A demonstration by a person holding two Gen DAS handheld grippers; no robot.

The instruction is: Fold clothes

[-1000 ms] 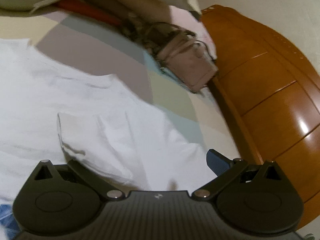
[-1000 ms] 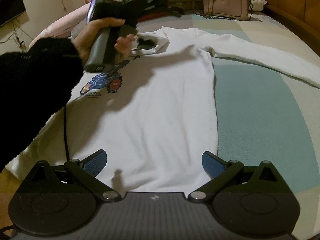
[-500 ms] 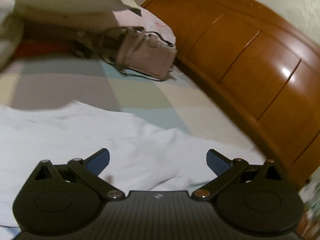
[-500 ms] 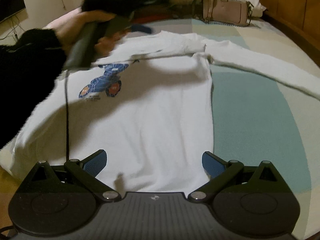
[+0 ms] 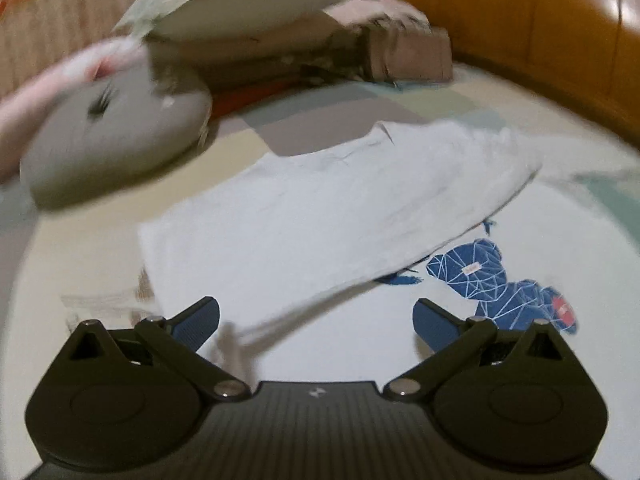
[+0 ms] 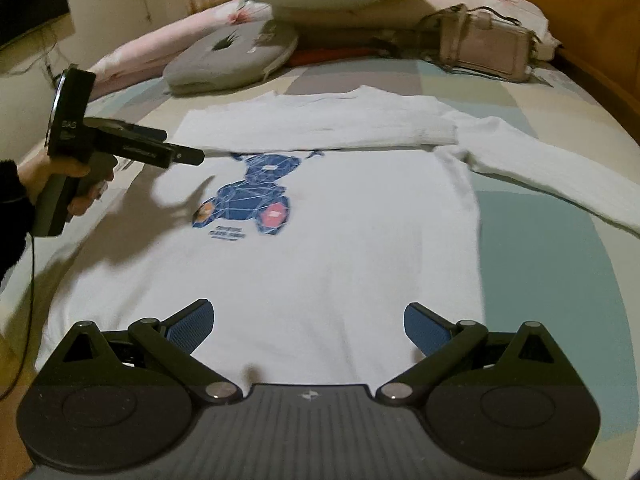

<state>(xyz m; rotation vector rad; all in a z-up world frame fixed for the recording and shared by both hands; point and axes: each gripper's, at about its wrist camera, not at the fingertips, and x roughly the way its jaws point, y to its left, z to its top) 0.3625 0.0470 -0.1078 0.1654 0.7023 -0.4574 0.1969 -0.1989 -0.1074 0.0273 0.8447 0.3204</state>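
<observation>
Right wrist: soft white sweatshirt point(image 6: 320, 272) lies flat; both tongs point(image 6: 308, 320) gape empty.

We are seeing dim, warm indoor light. Motion blur is smearing the left wrist view, worst at the pillows point(image 5: 248, 12). Glare is shining on the wooden headboard point(image 5: 612, 4). The left gripper point(image 6: 200, 156) is casting a soft shadow across the white shirt point(image 6: 320, 264). Fisheye distortion is bending the edges.
</observation>
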